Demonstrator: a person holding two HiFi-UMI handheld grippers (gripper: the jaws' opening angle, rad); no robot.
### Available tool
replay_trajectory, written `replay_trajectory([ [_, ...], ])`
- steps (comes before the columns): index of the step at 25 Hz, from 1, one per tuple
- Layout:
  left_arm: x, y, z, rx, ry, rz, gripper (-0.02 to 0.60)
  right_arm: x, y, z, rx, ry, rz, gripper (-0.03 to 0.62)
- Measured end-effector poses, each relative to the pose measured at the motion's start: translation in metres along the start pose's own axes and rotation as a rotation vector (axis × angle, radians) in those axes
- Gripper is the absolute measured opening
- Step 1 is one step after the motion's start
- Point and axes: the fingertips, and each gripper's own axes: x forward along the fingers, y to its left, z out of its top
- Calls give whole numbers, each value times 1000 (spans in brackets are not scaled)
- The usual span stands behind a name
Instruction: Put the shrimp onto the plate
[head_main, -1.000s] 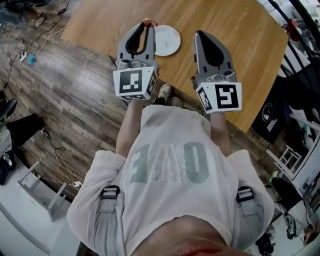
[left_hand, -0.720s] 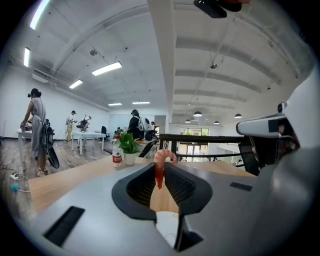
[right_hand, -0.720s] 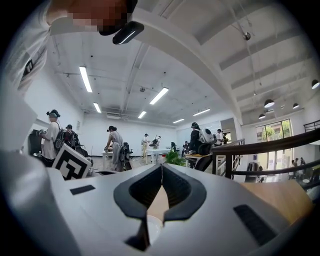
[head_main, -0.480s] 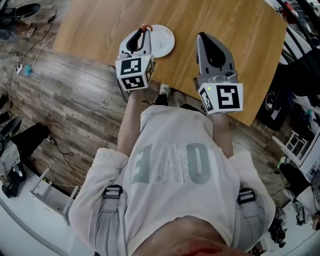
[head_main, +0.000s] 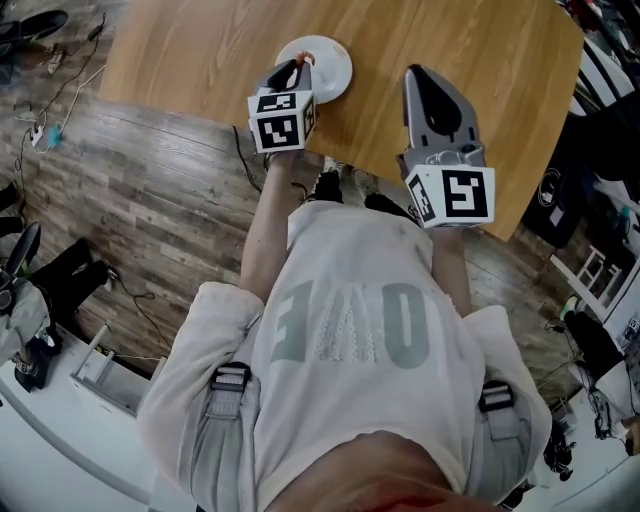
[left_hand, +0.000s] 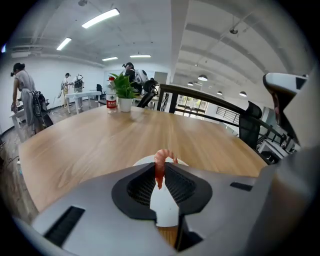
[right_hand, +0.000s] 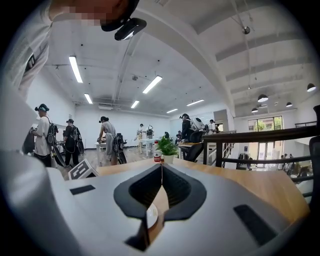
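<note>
Presently, the shrimp (left_hand: 160, 167) is being pinched by the left gripper (head_main: 297, 66) over the white plate (head_main: 336, 60) on the table (head_main: 200, 50), while the right gripper (head_main: 418, 72) is being held closed, empty, alongside.

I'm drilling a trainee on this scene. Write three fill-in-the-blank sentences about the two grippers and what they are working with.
The left gripper has its jaws shut on the ____.
That gripper is over the white ____ on the table.
The right gripper has its jaws ____, with nothing between them.
Missing words: shrimp; plate; shut.
</note>
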Motion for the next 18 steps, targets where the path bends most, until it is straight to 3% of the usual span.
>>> replay_trajectory([
  [8,18,3,-32,-35,189,-10,63,-5,-4,-4,3,12,-23,20],
  [14,22,-2,-42,5,242,-7,63,-7,-5,-7,0,21,-23,20],
  [18,20,3,-48,-9,249,8,64,-8,-1,-6,-5,21,-20,20],
])
